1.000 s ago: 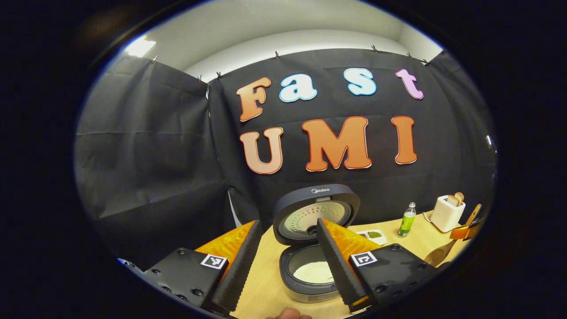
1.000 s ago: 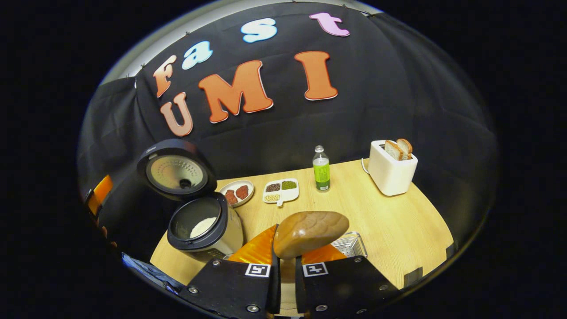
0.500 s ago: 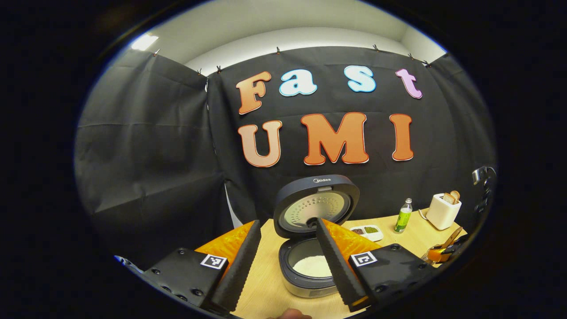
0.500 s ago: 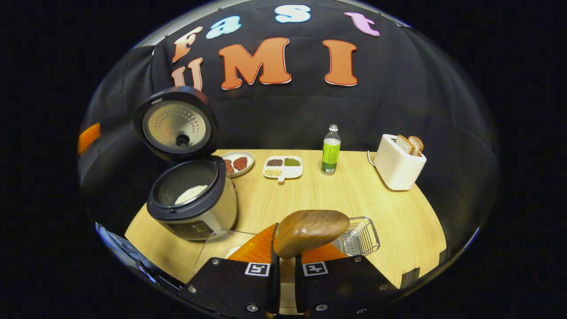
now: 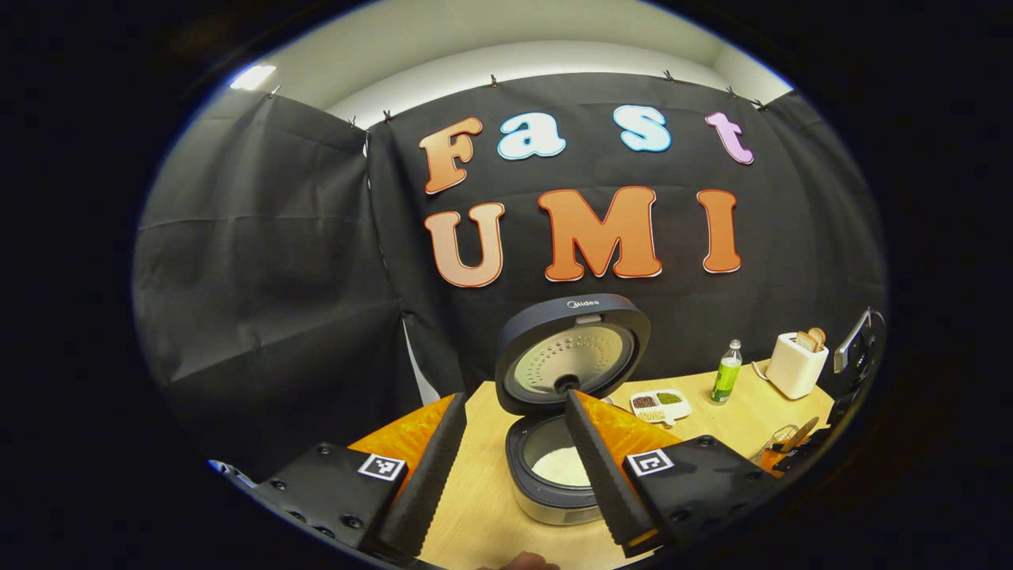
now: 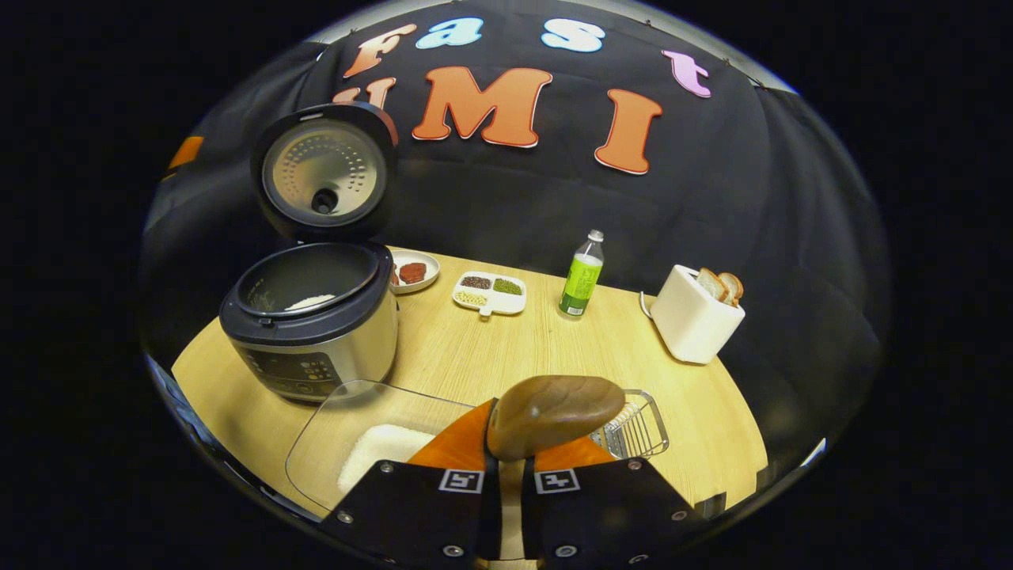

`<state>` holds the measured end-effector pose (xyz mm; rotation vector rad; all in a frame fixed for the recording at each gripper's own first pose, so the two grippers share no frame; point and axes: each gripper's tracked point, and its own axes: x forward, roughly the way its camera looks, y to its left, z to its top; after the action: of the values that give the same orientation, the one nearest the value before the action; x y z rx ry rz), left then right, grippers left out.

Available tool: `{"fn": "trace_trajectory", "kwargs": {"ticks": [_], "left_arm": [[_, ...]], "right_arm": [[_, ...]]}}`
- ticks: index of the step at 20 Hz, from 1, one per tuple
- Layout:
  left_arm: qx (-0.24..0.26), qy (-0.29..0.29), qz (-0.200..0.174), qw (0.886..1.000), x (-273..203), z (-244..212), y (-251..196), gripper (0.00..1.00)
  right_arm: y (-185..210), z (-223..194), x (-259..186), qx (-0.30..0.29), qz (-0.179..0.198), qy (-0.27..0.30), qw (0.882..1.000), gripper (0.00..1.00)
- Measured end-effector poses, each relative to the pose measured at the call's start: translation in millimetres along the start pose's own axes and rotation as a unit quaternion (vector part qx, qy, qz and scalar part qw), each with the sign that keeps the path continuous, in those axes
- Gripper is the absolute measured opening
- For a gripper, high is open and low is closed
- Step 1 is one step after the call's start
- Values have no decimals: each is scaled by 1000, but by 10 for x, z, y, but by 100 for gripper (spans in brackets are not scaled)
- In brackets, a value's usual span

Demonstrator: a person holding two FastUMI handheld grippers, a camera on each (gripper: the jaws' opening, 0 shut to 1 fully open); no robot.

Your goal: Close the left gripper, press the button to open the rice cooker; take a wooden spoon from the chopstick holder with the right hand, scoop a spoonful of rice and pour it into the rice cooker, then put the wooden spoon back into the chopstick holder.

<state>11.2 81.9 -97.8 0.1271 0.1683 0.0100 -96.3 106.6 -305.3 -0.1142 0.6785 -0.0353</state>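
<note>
Wooden spoon (image 6: 554, 413) clamped in right tool (image 6: 506, 467) | left tool (image 5: 510, 412) spread | rice cooker (image 6: 313, 317) lid up

one rice cooker (image 6: 309, 332), lid up. one wooden spoon (image 6: 554, 405). one clear dish (image 6: 348, 431) holding rice. one wire basket (image 6: 637, 427). one small round plate (image 6: 415, 271). one divided dish (image 6: 489, 292) with three sections of grains. one green bottle (image 6: 580, 277). one toaster (image 6: 692, 321) with two slices of bread (image 6: 722, 285). all on one tabletop (image 6: 522, 348).
</note>
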Motion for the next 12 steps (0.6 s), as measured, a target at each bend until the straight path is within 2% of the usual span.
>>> {"fn": "trace_trajectory", "kwargs": {"ticks": [4,7,12], "left_arm": [[4,3,-10,1000,35,-18,-12,86],[5,11,-11,1000,78,-93,36,86],[11,14,-26,1000,124,-106,18,86]], "right_arm": [[78,-126,36,-21,-19,2,1000,9],[180,-322,73,-42,-15,0,999,8],[236,-425,79,4,-16,0,1000,8]]}}
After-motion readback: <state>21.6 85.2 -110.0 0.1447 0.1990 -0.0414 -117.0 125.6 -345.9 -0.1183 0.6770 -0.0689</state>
